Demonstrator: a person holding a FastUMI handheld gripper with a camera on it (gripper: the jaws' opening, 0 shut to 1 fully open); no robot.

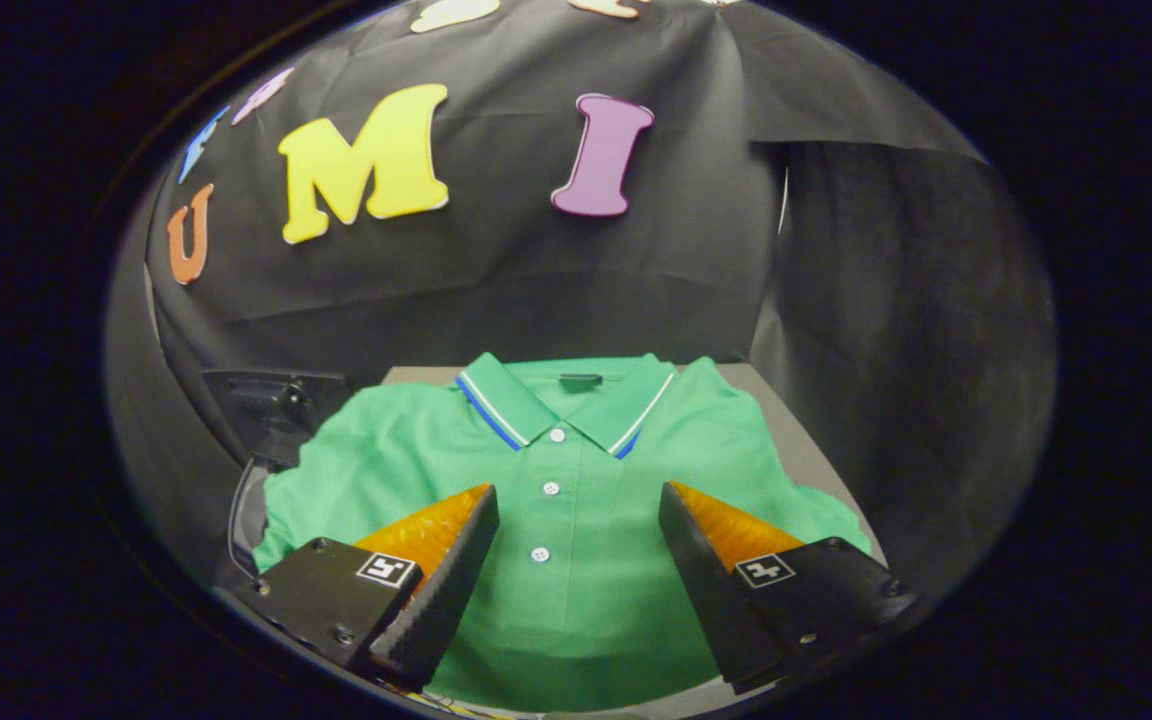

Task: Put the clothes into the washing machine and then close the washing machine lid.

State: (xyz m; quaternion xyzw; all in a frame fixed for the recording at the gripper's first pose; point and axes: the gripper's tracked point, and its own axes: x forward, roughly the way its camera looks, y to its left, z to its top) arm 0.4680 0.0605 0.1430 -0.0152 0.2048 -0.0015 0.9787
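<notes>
Fingers [576,500] spread over shirt [576,600], table [796,440].

gripper [578,510] fingers wide apart above green polo shirt [576,590]

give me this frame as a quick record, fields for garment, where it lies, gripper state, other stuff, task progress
garment: green polo shirt, spread flat, collar away from the gripper, placket buttoned
surface: grey tabletop
gripper: gripper with jaws wide apart over the shirt's front, gripping nothing
other: black device beside the shirt's sleeve, cable trailing from it
progress: shirt not yet picked up
</notes>
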